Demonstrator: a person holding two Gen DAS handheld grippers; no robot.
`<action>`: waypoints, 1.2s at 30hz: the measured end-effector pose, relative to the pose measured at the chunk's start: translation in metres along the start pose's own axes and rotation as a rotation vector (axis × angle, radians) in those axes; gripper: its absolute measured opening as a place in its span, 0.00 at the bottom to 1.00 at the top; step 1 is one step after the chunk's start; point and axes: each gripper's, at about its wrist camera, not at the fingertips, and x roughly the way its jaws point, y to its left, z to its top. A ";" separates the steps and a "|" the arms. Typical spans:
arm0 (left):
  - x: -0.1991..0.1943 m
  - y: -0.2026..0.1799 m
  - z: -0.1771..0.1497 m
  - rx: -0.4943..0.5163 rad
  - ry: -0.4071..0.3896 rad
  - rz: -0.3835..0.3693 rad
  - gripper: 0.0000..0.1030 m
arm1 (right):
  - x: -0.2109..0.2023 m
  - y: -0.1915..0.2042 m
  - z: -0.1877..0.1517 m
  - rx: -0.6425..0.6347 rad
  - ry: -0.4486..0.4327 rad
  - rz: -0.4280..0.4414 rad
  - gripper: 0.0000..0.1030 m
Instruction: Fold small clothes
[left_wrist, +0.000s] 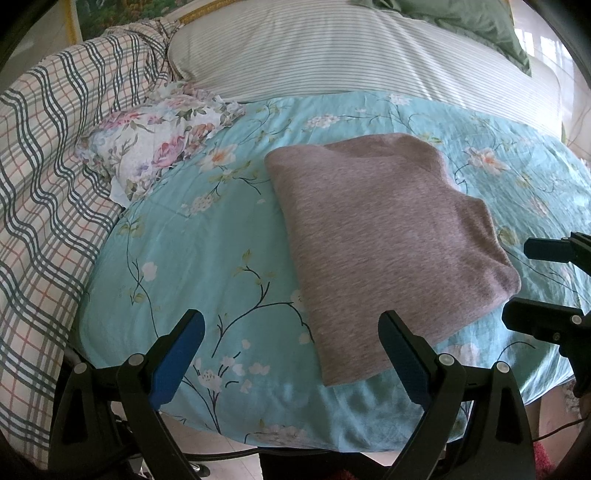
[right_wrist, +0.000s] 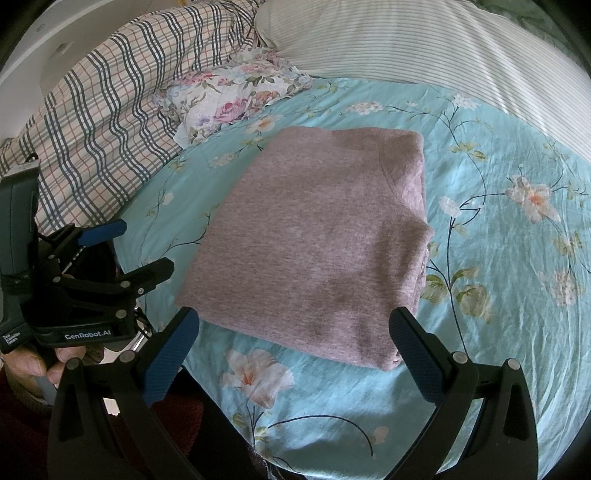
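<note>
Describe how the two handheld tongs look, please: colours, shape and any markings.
Both tongs, left and right, have black plastic frames with silver rivets and two fingers carrying textured blue pads. Seen from the right wrist view, the left body shows white "GenRobot.AI" lettering, a grey top block, and thin dark cables.

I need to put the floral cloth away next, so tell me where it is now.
The crumpled floral cloth lies at the far left of the turquoise sheet, against the plaid blanket and beyond the folded pink garment, apart from it.
</note>
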 end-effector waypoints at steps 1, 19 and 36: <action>0.000 0.000 0.000 0.000 0.000 0.000 0.93 | 0.000 0.000 0.000 0.000 0.000 0.000 1.00; -0.001 -0.001 0.001 0.001 0.000 -0.001 0.93 | 0.000 0.001 0.001 -0.002 -0.001 0.001 1.00; -0.002 -0.001 0.006 0.008 -0.004 -0.003 0.93 | -0.003 0.001 0.006 0.001 -0.008 0.000 1.00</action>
